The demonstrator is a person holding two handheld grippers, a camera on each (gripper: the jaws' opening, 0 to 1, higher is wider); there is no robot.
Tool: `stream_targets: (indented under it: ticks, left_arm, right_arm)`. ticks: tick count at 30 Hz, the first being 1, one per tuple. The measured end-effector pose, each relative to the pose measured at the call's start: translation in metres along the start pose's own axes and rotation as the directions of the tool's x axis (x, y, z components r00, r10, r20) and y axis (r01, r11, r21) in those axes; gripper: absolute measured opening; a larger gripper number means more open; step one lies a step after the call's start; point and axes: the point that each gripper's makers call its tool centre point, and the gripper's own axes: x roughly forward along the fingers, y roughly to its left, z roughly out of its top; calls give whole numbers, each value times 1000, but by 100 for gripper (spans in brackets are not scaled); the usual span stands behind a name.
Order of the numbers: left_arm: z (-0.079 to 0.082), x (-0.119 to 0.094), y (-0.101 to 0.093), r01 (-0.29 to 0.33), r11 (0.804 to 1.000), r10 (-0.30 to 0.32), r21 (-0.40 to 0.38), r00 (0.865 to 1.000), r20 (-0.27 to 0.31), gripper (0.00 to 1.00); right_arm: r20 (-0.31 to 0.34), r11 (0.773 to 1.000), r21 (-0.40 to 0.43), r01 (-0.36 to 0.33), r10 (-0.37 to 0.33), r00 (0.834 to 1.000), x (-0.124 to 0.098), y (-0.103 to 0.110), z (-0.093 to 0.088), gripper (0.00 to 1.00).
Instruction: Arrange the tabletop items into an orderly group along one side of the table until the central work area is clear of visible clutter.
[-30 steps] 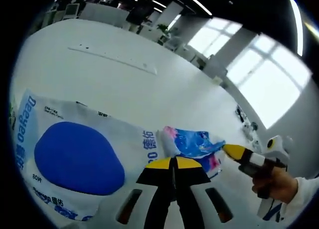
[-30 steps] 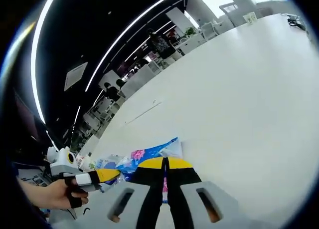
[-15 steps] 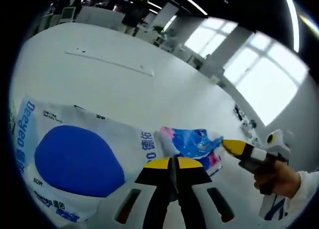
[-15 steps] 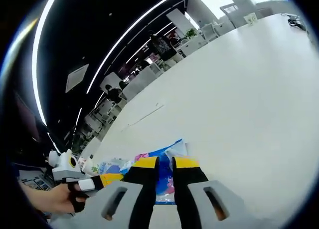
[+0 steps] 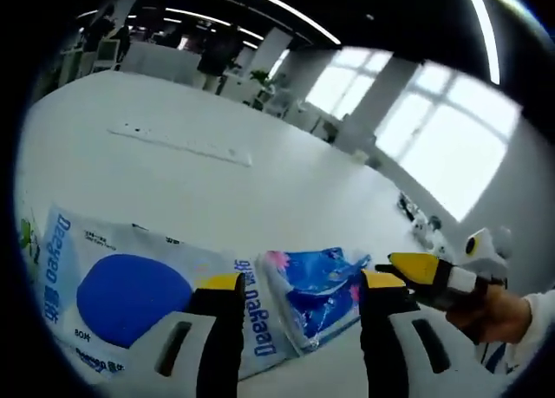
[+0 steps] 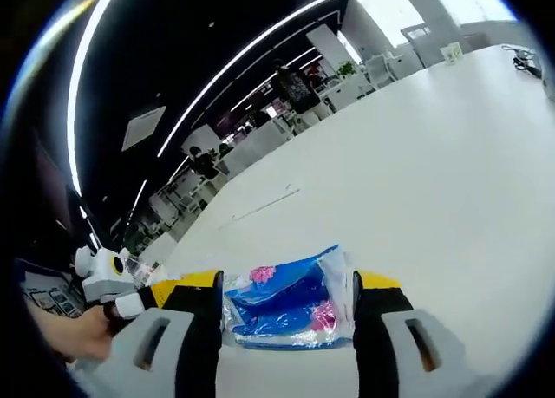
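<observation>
1. The left hand-held gripper (image 5: 302, 287) is released, jaws spread wide, with nothing between them but the packs lying beyond on the counter (image 5: 260, 185).
2. The right hand-held gripper (image 6: 290, 285) is likewise spread apart, its jaws either side of the small blue pack (image 6: 290, 301), not pinching it.
3. In the left gripper view, that small blue pack (image 5: 316, 285) lies flat, overlapping the edge of the large white pack with a blue oval (image 5: 130, 294).
4. Farther off, a long white strip (image 5: 178, 142) rests on the counter, well apart.
</observation>
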Motion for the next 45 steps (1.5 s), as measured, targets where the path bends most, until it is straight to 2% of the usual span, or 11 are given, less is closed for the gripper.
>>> stream_targets:
  ticks: [5,8,13,17,19,27,34,37,39,41,45]
  left_arm:
    - [4,-10,-4,-10,999,10,50,1000,3,81]
    - [5,-20,-1,-12,1000,12,5,1000,8,87]
    - [12,-39,4,-47,998,46,50,999,23,92]
    - [13,-50,12,-76,995,75,69,997,14,92]
    - [13,-58,18,-94,994,93,47,996,9,92]
    - [18,-89,30,-117,991,117,67,993,14,91]
    - [11,-139,40,-160,986,159,46,987,30,90]
    - [1,-162,48,-172,983,172,60,985,3,89]
    - [-4,-175,54,-179,983,179,30,984,-8,89]
    - [-5,-186,56,-183,983,183,1,983,-6,90]
    - [-3,-210,58,-188,982,188,19,982,10,90]
  right_arm:
    - [8,999,-49,4,-3,1000,-8,4,0,77]
    - [6,998,-54,-19,19,1000,-11,12,0,81]
    - [-13,995,-89,-43,42,999,-15,25,-6,85]
    - [-6,994,-95,-47,46,999,-21,32,-3,86]
    - [5,995,-95,-44,44,999,-22,30,-1,86]
    - [-3,993,-117,-26,26,1000,-34,39,-7,86]
    - [-42,990,-133,-36,31,999,-42,53,-24,86]
    - [-44,992,-123,-32,27,999,-51,65,-34,86]
    - [-46,992,-122,-32,26,999,-55,70,-38,86]
    - [-54,991,-131,-32,25,998,-56,72,-42,86]
    - [-58,991,-130,-21,14,998,-66,80,-52,86]
